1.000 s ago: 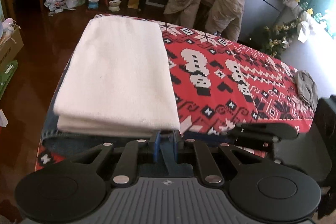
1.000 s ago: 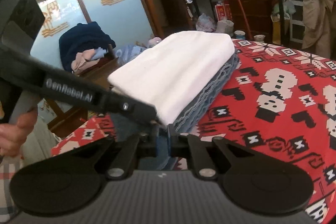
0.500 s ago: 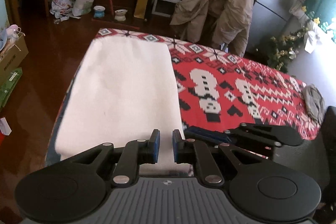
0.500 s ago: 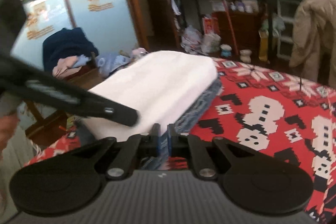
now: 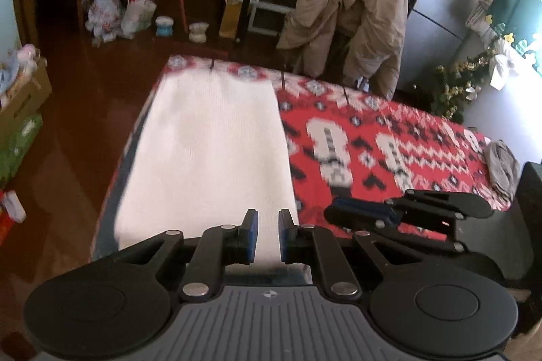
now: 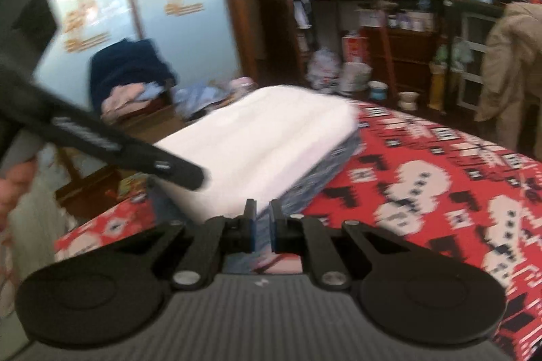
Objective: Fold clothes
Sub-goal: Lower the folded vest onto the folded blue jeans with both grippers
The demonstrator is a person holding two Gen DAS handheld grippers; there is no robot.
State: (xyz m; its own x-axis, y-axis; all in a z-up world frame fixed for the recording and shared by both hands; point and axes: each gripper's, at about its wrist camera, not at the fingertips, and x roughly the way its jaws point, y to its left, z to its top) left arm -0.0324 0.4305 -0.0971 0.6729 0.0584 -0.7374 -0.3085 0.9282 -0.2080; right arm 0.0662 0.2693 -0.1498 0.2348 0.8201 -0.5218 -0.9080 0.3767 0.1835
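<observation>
I see the white cloth folded flat and neat on top of the blue denim piece, at the left edge of the table with the red patterned cover. My left gripper and my right gripper are both near the front end of the pile. Their fingers are almost shut, with a thin gap, and they hold nothing. I think this pile is done. A small grey cloth lies crumpled at the far right edge, well apart from the pile. I think that one is still left to fold
</observation>
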